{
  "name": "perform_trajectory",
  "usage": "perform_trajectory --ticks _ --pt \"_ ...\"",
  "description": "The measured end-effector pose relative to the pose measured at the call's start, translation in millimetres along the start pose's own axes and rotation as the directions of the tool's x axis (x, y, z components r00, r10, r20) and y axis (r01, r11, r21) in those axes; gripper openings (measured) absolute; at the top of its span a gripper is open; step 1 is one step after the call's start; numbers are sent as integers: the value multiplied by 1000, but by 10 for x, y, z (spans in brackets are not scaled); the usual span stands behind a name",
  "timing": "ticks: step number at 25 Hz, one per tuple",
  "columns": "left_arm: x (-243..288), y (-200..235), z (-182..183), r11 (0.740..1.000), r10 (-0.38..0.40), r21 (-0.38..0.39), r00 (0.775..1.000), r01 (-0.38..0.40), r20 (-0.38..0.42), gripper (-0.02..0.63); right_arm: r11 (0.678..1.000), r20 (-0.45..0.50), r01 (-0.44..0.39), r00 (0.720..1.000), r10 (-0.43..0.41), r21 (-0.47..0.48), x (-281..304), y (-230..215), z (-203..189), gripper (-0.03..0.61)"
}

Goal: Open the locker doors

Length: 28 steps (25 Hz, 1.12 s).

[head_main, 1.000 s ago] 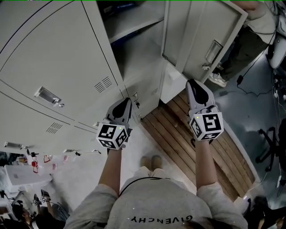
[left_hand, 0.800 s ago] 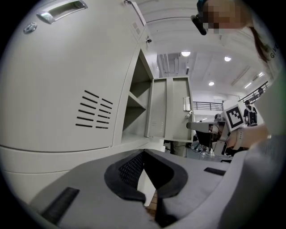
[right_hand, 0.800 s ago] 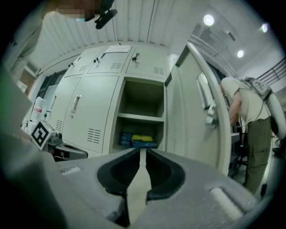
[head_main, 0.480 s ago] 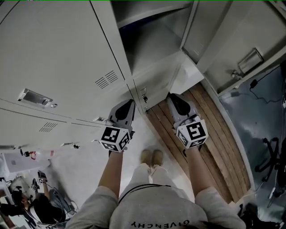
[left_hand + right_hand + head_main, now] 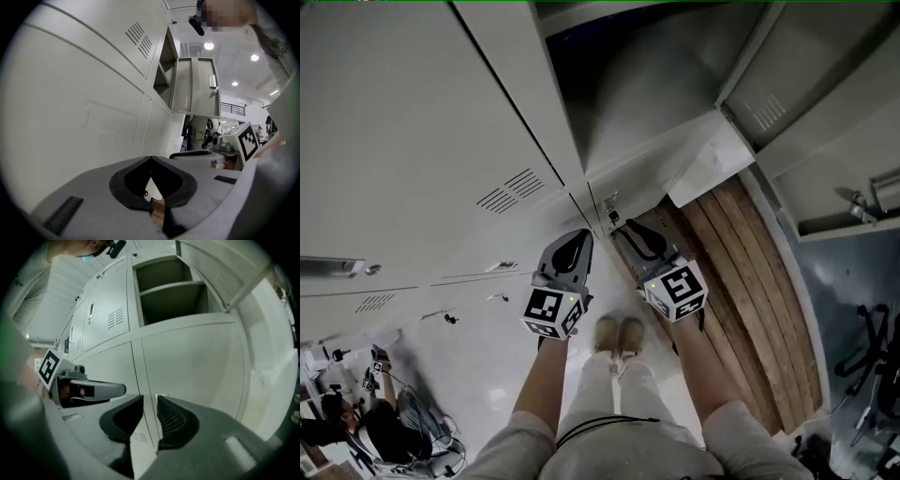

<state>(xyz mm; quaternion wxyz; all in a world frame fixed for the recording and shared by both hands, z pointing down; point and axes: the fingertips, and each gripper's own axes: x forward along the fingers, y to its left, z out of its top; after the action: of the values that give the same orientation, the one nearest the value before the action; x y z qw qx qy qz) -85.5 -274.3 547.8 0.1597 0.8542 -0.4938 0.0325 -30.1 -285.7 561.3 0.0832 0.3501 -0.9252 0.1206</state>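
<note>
Right hand-held gripper (image 5: 626,234), jaws just opening empty, faces closed lower locker door (image 5: 197,366).

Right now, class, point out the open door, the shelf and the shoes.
open door (image 5: 806,66), head view, inner face
shelf (image 5: 173,287), right gripper view, front edge
shoes (image 5: 607,332), head view, one toe

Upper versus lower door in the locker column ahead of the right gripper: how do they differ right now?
The upper door is swung open, baring a shelf; the lower door is shut. The upper door shows its inner face with vent slots; the lower door shows its outer face. Both are pale grey metal.
</note>
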Motion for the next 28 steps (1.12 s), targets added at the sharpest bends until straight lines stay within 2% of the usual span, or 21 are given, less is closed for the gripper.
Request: perform_trajectory --ticks 10,17,23,28 --pt "215 233 -606 996 31 -86 999 -33 -29 -2 999 -62 -44 997 45 24 667 -162 -610 125" --pt "235 307 -703 993 39 -106 998 -43 -43 -2 995 -37 -96 995 95 -32 849 -163 -607 151" --pt "191 322 -745 992 43 -113 998 -48 -44 -2 995 -47 -79 996 76 -65 737 -154 -675 146" --pt "165 227 -749 994 31 -108 999 -35 -39 -2 996 -37 -27 999 24 -83 549 -111 -691 144"
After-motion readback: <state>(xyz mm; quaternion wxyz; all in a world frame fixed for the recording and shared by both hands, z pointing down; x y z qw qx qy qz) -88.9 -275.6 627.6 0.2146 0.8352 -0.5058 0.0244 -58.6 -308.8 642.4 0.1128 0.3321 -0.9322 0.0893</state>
